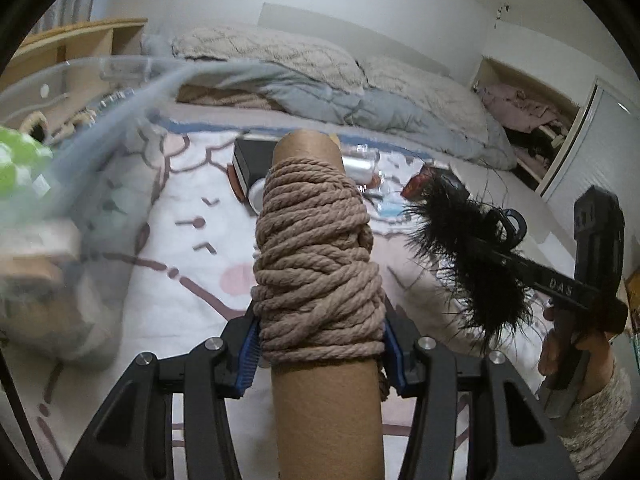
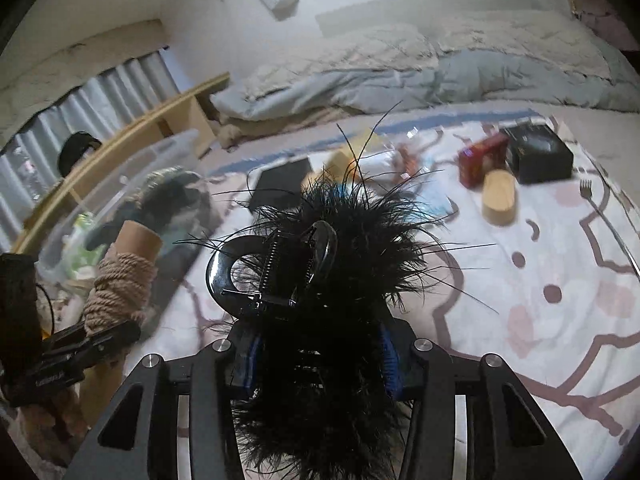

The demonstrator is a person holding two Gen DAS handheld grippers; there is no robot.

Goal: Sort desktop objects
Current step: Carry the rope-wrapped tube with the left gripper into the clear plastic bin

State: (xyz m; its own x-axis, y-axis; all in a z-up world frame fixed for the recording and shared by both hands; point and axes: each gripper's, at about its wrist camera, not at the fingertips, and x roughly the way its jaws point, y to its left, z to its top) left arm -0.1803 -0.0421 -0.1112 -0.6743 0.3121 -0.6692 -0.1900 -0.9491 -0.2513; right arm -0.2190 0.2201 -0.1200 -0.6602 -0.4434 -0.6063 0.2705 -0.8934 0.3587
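Note:
My left gripper (image 1: 320,344) is shut on a cardboard tube wound with tan rope (image 1: 316,264), held upright above the bed; it also shows in the right wrist view (image 2: 120,280). My right gripper (image 2: 320,356) is shut on a black feathered hair claw clip (image 2: 320,256), also seen in the left wrist view (image 1: 468,256) at the right. A clear plastic bin (image 1: 60,140) with items inside sits at the left, close to the tube; it shows in the right wrist view (image 2: 132,184) too.
On the patterned bedspread (image 2: 540,280) lie a black box (image 2: 540,152), a red box (image 2: 480,156), a wooden oval box (image 2: 498,198), a fork (image 2: 600,208), a flat black case (image 2: 280,184) and small wrapped items. A rumpled duvet (image 1: 360,96) lies behind.

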